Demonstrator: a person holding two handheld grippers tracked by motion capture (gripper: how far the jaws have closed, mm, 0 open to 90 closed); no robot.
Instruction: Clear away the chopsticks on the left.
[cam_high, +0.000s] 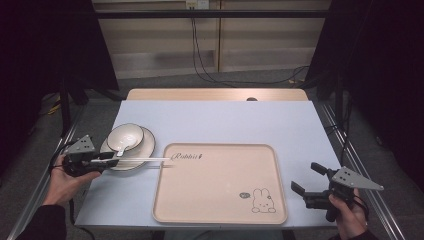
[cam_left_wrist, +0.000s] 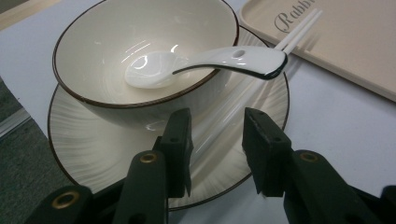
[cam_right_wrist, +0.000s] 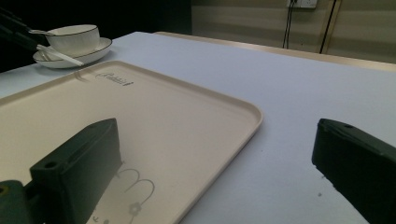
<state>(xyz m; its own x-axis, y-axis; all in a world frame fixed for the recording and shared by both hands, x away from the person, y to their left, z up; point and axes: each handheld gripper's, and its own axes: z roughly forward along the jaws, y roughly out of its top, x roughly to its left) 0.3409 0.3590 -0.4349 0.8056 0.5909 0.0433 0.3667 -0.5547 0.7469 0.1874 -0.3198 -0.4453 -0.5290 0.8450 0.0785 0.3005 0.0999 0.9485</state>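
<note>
White chopsticks (cam_left_wrist: 261, 74) are straddled, maybe not squeezed, by the half-open left gripper (cam_left_wrist: 217, 135) (right gripper (cam_high: 306, 177) wide, empty) at the table's (cam_high: 225, 120) left edge.

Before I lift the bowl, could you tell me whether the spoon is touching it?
Touching: the left gripper view shows the spoon lying in the bowl, handle resting on its rim.

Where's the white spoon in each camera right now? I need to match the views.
High view: spoon in the bowl, left of the tray.
Left gripper view: spoon centre, handle over the bowl's rim.
Right gripper view: handle far upper left, at the bowl.
Shared landmark: the tray's script lettering.
</note>
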